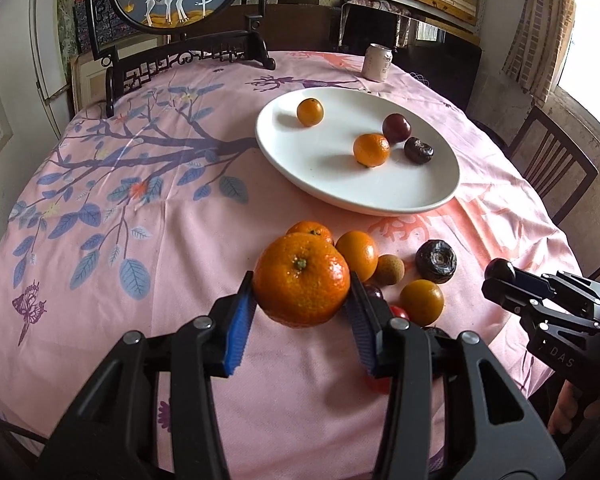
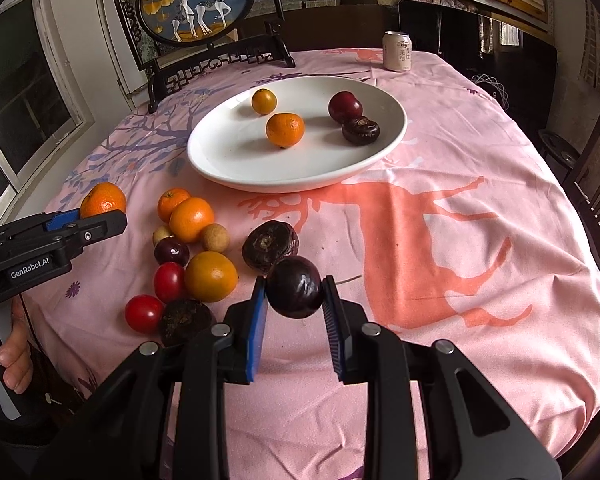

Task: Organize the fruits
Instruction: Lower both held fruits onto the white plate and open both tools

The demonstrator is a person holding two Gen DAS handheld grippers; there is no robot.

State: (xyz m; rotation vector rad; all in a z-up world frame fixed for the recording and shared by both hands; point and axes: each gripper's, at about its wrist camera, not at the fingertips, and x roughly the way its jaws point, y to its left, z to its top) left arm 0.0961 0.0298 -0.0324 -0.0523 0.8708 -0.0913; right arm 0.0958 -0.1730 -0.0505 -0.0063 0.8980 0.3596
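Above cloth, tools [image 1: 302,294] [image 2: 294,296] grip fruit.

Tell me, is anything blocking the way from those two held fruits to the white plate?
Nothing visible does. The left gripper holds a large orange mandarin, the right gripper a dark purple round fruit; both sit above the loose fruit, with bare pink tablecloth before the white oval plate.

A round table draped in a pink cloth [image 2: 480,152] printed with blue branches and coral deer carries a wide white ceramic plate [image 2: 228,160], a pale drink can [image 2: 397,51] at the far edge, a dark carved wooden stand [image 2: 220,60], and a loose cluster of fruit [image 2: 204,264] lying near the plate.
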